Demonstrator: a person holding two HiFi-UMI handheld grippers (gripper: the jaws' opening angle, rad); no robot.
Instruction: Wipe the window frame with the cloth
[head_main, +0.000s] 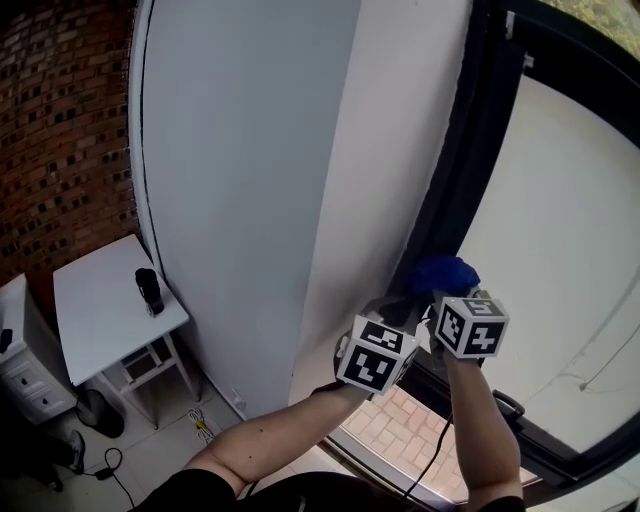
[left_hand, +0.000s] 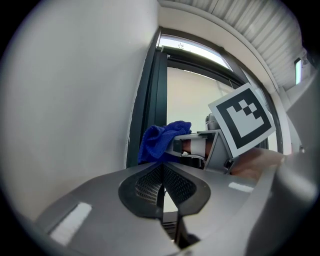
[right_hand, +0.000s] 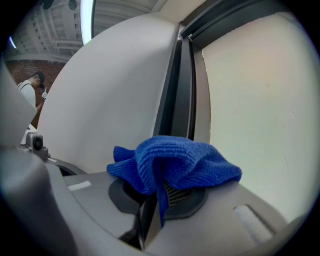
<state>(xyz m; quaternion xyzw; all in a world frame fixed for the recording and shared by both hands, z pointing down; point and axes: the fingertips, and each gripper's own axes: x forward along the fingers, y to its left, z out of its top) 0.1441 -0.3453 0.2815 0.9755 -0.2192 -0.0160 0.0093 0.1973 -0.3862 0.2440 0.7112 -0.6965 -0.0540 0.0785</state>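
At far left, below me: small white square table (head_main: 110, 310) w/ a black object (head_main: 150, 291) on it, well apart from both hands. My left gripper (left_hand: 161, 186) has its jaws together, nothing betw. them, beside the white wall panel (head_main: 250, 180). My right gripper (right_hand: 156, 200) pinches the crumpled blue knit cloth (right_hand: 172, 162), bunched up at the dark vertical window frame (right_hand: 182, 90). Pale glass pane (right_hand: 255, 100) to the right.
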